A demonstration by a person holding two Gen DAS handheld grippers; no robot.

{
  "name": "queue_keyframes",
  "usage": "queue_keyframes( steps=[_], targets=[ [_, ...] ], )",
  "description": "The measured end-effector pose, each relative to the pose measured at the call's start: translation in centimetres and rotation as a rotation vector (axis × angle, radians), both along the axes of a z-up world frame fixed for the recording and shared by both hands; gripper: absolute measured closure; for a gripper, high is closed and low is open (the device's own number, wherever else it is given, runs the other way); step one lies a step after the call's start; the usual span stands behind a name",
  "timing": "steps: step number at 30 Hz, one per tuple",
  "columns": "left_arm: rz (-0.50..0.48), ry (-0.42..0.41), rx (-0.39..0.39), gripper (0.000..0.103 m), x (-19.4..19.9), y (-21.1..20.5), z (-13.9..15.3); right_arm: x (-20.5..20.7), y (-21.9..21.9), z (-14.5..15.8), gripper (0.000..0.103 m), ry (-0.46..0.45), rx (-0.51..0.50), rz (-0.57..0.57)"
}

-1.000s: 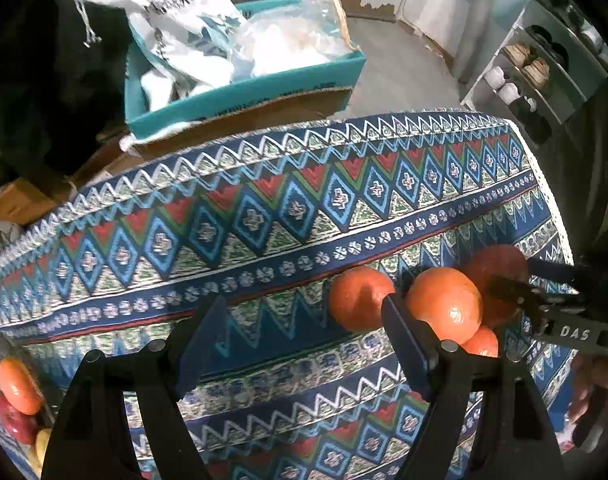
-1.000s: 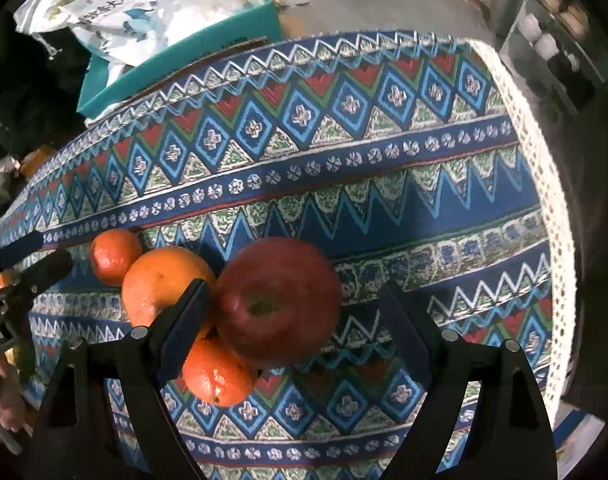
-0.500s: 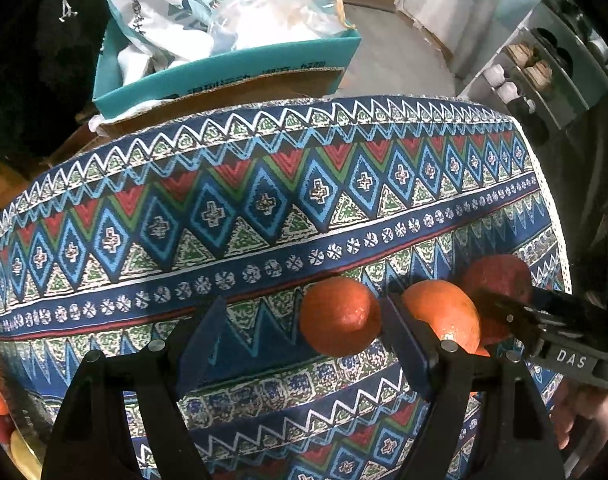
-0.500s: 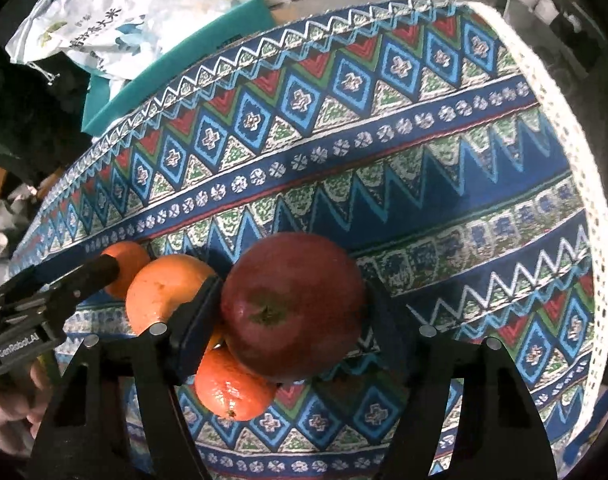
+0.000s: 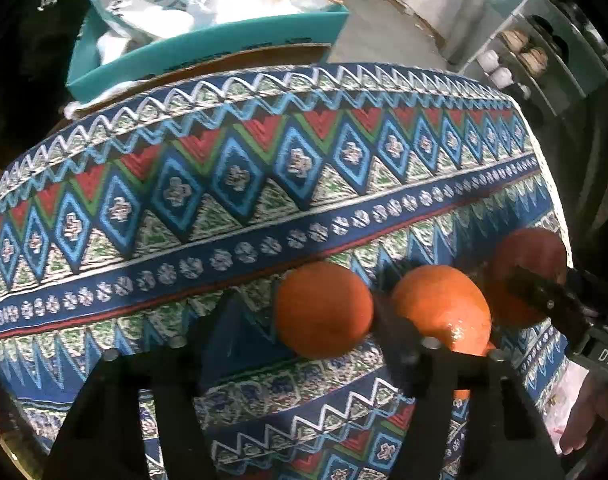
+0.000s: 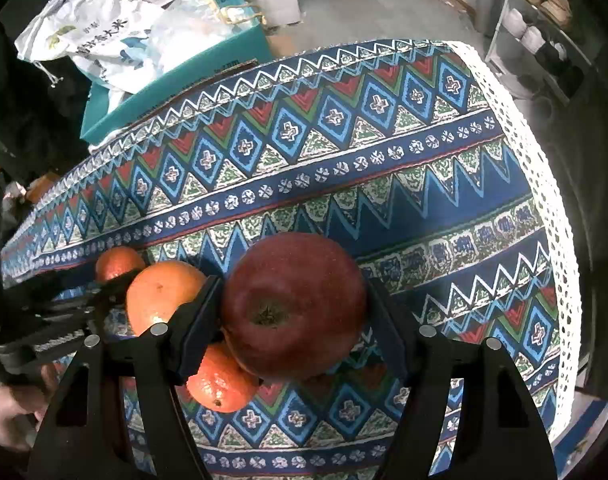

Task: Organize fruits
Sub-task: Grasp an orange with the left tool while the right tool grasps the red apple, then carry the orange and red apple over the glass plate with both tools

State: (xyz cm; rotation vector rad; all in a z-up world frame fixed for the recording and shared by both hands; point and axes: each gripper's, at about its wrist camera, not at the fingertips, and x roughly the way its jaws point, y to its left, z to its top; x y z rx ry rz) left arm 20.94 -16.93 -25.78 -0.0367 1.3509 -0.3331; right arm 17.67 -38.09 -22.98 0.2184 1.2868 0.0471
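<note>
On the patterned tablecloth a small orange lies between the fingers of my left gripper. Its jaws are closing: the right pad is against the orange and a gap shows on the left. My right gripper is shut on a big red apple, one pad on each side. Beside the apple sit a larger orange and, lower down, another orange. The left wrist view shows the larger orange and the apple to the right of the small orange.
Behind the table stands a teal box of white bags. A shelf with pots stands at the right. The cloth's white lace edge marks the table's right side. A person's hand holds the left gripper.
My left gripper sank toward the cloth and its jaws narrowed around the small orange. The right jaws came together onto the apple and have held it since.
</note>
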Motion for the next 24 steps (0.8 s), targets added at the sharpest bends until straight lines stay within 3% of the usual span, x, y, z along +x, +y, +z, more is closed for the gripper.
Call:
queue_keyframes(
  steps=[2,5,14,24],
  targets=[
    [-0.017,-0.004,-0.018,0.056,-0.2,-0.4,0.2,0.0,0.3,0.1,0.031,-0.005,-0.003,0.005],
    [-0.035,-0.024,0.031,0.057,-0.5,-1.1,0.7,-0.1,0.7,0.6,0.031,-0.018,-0.015,0.017],
    [-0.034,-0.109,0.029,0.057,-1.3,-0.5,3.9,-1.1,2.2,2.9,0.031,-0.086,-0.076,0.074],
    [-0.034,-0.187,0.019,0.057,-3.2,1.1,8.2,-1.9,3.9,6.9,0.031,-0.18,-0.076,0.098]
  ],
)
